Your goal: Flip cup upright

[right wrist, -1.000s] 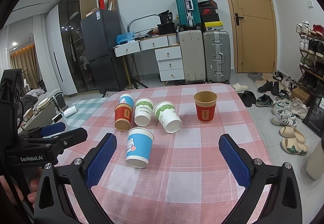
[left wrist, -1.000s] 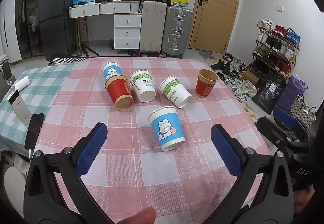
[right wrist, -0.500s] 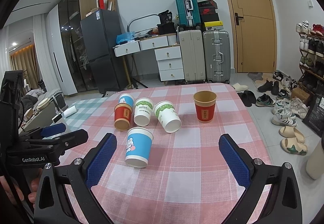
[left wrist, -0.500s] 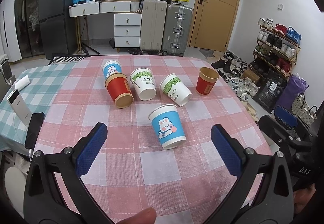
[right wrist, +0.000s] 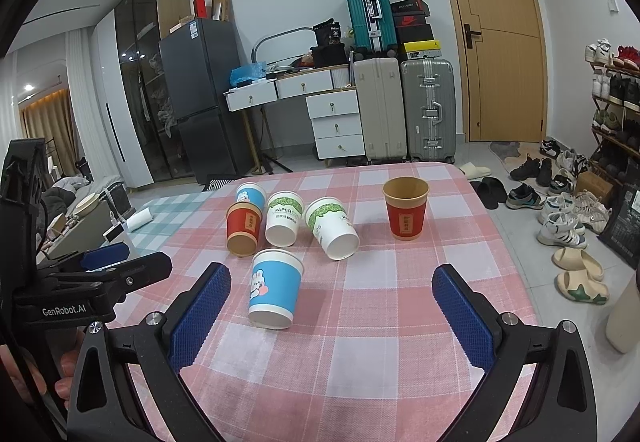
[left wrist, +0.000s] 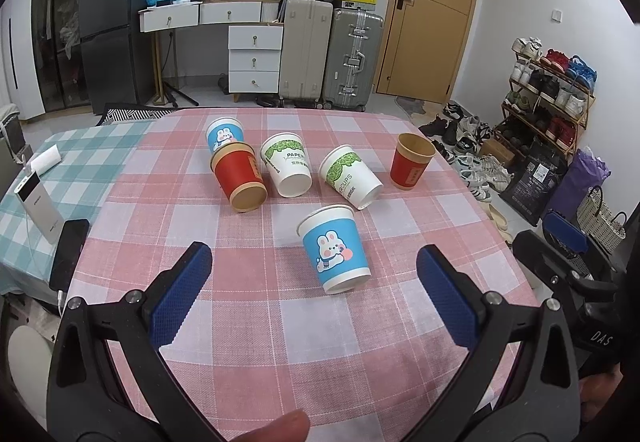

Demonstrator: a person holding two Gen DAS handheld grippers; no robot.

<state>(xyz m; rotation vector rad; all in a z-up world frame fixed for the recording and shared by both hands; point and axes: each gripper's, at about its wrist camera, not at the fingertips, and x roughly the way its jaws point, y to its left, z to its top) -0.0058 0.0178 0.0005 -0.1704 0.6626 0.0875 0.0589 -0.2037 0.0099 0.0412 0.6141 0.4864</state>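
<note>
A blue rabbit cup point(left wrist: 335, 247) point(right wrist: 275, 288) lies on its side on the pink checked table point(left wrist: 320, 342), nearest to both grippers. Behind it lie a red cup point(left wrist: 239, 177) point(right wrist: 243, 227), two white green-leaf cups point(left wrist: 287, 170) point(left wrist: 351, 176) and another blue rabbit cup point(left wrist: 225, 133), all tipped over. One red cup point(left wrist: 412, 161) point(right wrist: 405, 208) stands upright at the right. My left gripper point(left wrist: 314, 294) is open and empty, just short of the near blue cup. My right gripper point(right wrist: 330, 316) is open and empty, with that cup near its left finger.
A power bank point(left wrist: 38, 203) and a phone point(left wrist: 70, 248) lie on the teal checked cloth at the left. The table's right edge drops to a floor with shoes point(right wrist: 560, 202). Suitcases point(left wrist: 332, 54), drawers and a fridge stand behind the table.
The left gripper has drawn back a little and the cups sit slightly higher in its view. The right view is almost the same. Both grippers stay open.
</note>
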